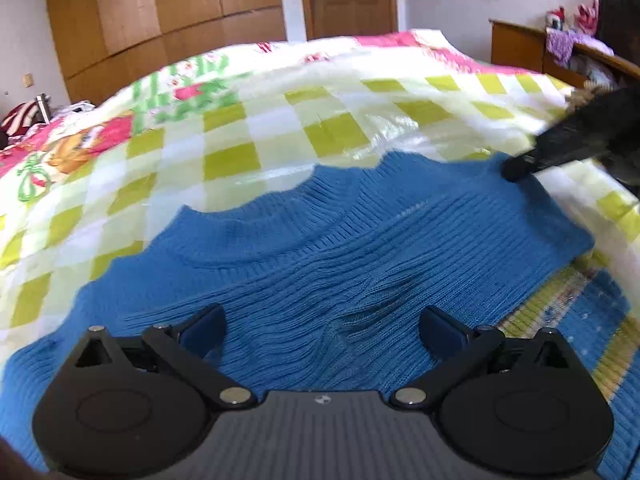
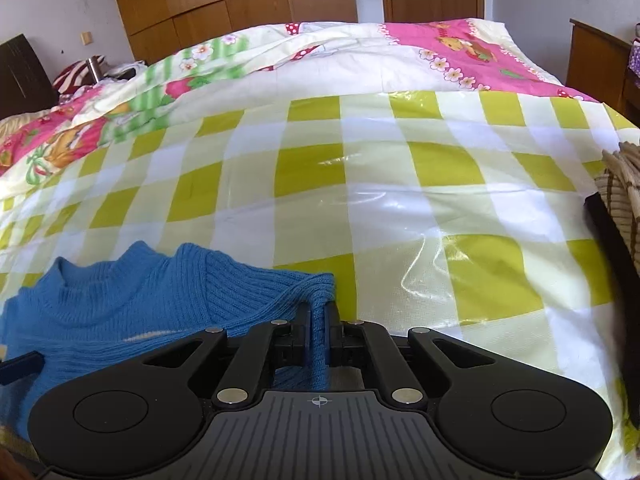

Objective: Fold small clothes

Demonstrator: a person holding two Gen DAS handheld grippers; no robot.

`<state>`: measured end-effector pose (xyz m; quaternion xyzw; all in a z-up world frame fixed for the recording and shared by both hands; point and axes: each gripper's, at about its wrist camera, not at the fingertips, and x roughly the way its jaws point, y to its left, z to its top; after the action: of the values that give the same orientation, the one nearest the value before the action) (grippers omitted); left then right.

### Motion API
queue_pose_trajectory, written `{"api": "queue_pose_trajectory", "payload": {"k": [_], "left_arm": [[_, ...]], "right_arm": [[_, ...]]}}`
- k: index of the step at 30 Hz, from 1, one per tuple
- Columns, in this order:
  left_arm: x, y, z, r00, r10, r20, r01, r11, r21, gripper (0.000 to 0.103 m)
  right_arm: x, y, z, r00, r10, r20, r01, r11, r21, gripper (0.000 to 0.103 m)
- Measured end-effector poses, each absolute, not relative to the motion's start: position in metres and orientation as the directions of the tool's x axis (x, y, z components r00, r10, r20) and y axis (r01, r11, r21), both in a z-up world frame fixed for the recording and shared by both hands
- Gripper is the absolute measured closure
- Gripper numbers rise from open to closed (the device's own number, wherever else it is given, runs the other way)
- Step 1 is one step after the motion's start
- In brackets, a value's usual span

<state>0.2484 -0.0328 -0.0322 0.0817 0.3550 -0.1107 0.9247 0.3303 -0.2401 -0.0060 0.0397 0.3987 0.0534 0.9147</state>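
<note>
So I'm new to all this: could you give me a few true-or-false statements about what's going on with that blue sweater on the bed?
1. The right gripper is clamped on a fold of the blue sweater. True.
2. The left gripper is pinching the sweater too. False: its jaws stand wide open over the knit.
3. The sweater lies on a green-and-white checked plastic sheet. True.
4. The sweater is red. False: it is blue.
5. A wooden wardrobe stands behind the bed. True.
</note>
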Motion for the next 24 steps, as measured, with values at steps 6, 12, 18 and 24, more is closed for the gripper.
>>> {"api": "queue_pose_trajectory", "payload": {"k": [6, 12, 18, 24], "left_arm": [[0.185, -0.033, -0.017, 0.705, -0.240, -0.668, 0.344, 0.939, 0.026, 0.000], [0.123, -0.058, -0.015, 0.644, -0.285, -0.710, 0.452, 0.891, 0.053, 0.000], [0.069, -0.033, -0.009, 0.603, -0.161, -0.781, 0.426, 0.893, 0.144, 0.000], [0.016, 0.043, 0.005, 0.570, 0.039, -0.821, 0.205, 0.961, 0.188, 0.000]], "right_arm": [[0.204, -0.274, 0.018, 0.612, 0.208, -0.763, -0.120, 0.978, 0.170, 0.089], [0.083, -0.294, 0.016, 0.501, 0.257, -0.827, -0.100, 0.966, 0.240, 0.089], [0.043, -0.276, 0.016, 0.501, 0.303, -0.810, -0.174, 0.953, 0.249, 0.089], [0.039, -0.212, 0.009, 0.411, 0.514, -0.753, -0.400, 0.844, 0.358, 0.088]]}}
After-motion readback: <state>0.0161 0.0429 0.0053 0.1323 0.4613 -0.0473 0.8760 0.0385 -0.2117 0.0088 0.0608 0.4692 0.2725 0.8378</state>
